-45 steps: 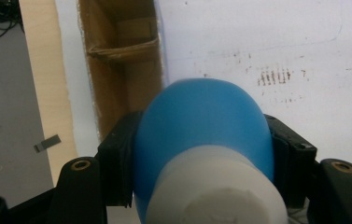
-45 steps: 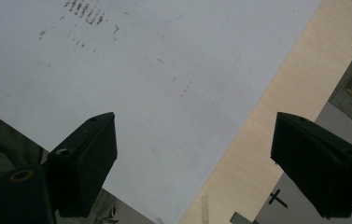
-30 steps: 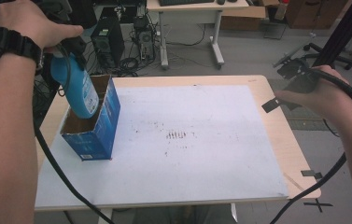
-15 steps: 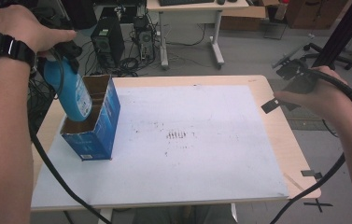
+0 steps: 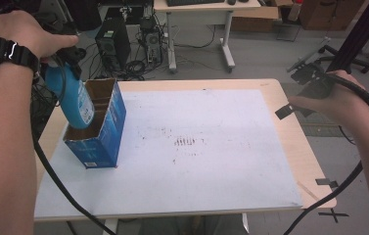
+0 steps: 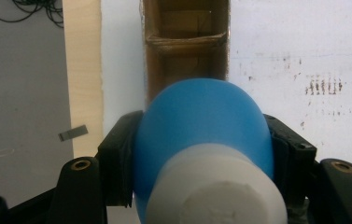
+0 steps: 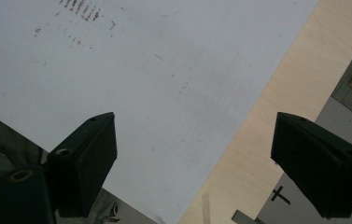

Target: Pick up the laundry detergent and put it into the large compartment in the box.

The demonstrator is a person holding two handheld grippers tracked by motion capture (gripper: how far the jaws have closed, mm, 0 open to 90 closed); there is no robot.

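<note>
- The table [image 5: 270, 98] carries a white sheet [image 5: 211, 166] over most of its top, with faint dark marks near the middle; I think the sheet is there to give a plain work surface.
- The box [image 5: 104, 128] is a blue carton that stands on the left part of the sheet, near the table's left edge. Its top is open, and a cardboard divider [image 6: 185, 41] splits the brown inside into compartments, probably so that bottles stay upright and apart.
- The bottle [image 5: 70, 100] is blue with a white cap [image 6: 215, 186]. It is held in the air at the left wall of the box, tilted, its bottom end low over the opening; if it touches the wall, I cannot tell. In my judgement it hangs by its upper part so that the bottom can go into a compartment first.
- The left gripper [image 6: 201, 154] has its jaws pressed on both sides of the bottle.
- The right gripper [image 7: 194, 163] waits over the right edge of the table, jaws wide apart and holding nothing, well away from the box.
</note>
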